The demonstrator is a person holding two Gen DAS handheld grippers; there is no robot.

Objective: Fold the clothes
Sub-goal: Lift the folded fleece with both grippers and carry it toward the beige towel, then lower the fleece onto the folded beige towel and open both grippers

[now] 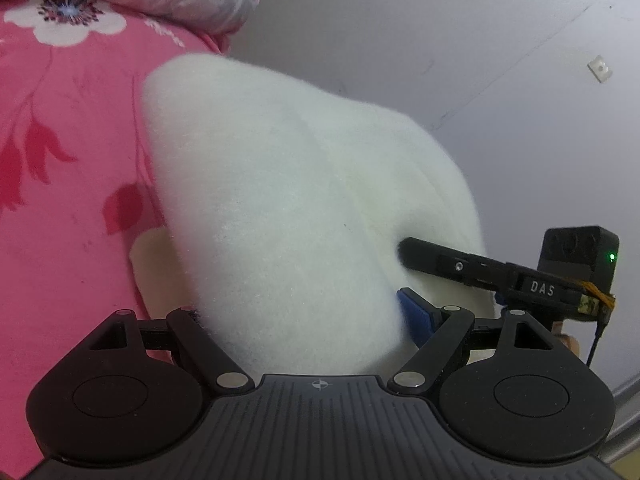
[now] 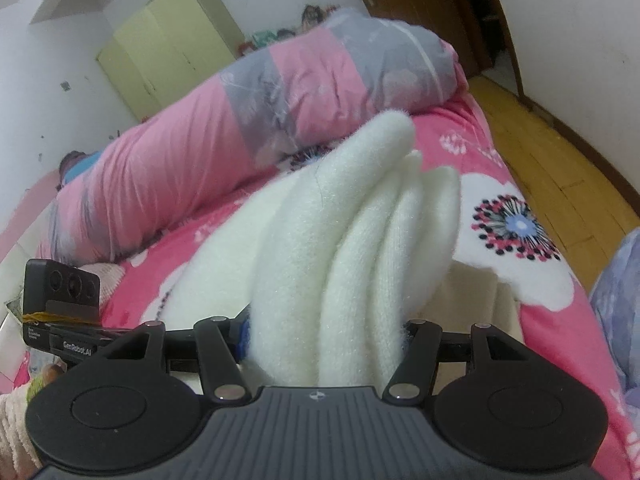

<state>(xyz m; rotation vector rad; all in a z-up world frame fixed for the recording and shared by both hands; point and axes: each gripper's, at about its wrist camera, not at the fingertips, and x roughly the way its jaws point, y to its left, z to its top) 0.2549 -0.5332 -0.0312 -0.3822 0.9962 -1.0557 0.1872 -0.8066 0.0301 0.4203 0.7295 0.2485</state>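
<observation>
While you are carrying the white fleece garment [image 1: 280,200] above the pink floral bed [image 1: 60,160], left gripper [image 1: 304,320] and right gripper [image 2: 324,340] each clenching a thick bunch, those stacked folds are risking slipping free and unfolding.
</observation>
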